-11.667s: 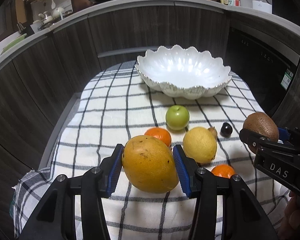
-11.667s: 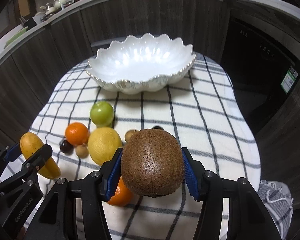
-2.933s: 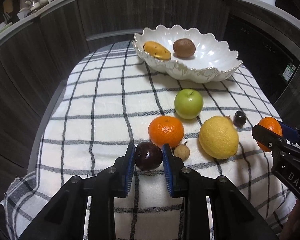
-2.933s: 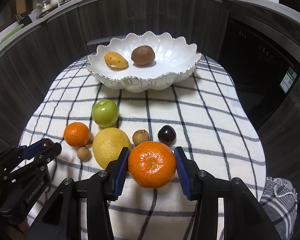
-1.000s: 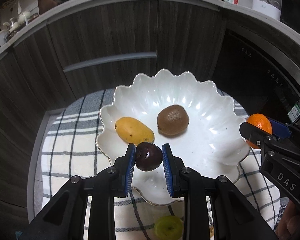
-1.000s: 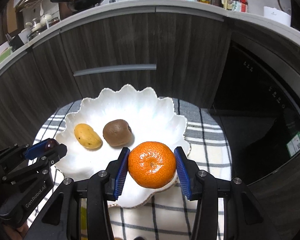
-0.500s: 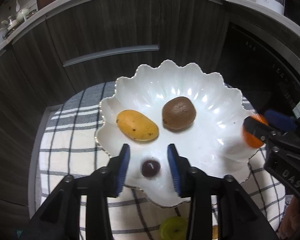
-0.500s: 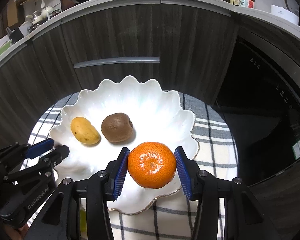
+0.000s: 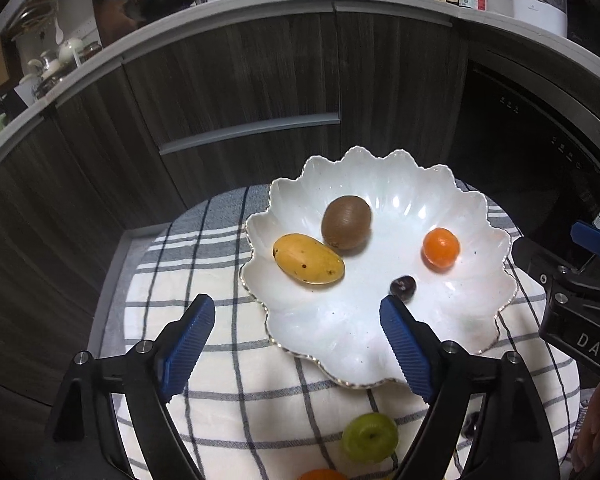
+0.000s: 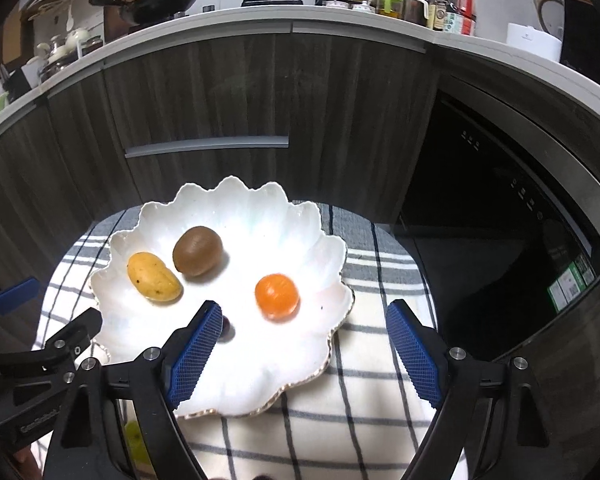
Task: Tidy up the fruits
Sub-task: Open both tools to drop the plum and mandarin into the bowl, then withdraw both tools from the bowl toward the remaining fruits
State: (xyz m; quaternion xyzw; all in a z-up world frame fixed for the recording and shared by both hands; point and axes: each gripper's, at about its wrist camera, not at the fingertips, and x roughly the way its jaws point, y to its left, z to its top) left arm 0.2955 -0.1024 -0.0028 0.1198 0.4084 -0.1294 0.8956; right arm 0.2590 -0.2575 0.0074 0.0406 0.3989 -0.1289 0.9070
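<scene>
In the left wrist view, the left tool [image 9: 296,314] fills the lower part of the frame with its blue pads spread wide and still opening, nothing between them but checked cloth [image 9: 228,396] and the near rim of the white scalloped bowl [image 9: 380,376]. The bowl sits right of centre on the cloth-covered worktop. Inside it, a yellow mango [image 9: 308,258] lies at the left, touching or just beside a brown kiwi [image 9: 346,222] above it; an orange tangerine [image 9: 441,247] rests well apart at the right, and a small dark plum [image 9: 403,283] lies near the middle, just above the tip of the right-hand pad. Below the bowl on the cloth, a green apple [image 9: 370,437] sits at the lower centre, and the top of another orange fruit [image 9: 322,474] peeks in at the bottom edge. The right tool [image 9: 580,280] enters from the right edge. In the right wrist view, the right tool [image 10: 304,334] has its pads wide and opening, gripping nothing, above the bowl's [image 10: 236,200] near right part. The tangerine [image 10: 277,296] lies free in the bowl between and above the pads, the mango [image 10: 154,277] and kiwi [image 10: 197,251] sit at centre left, and the plum [image 10: 227,328] is half hidden behind the left-hand pad. The left tool [image 10: 32,320] shows at the left edge.
</scene>
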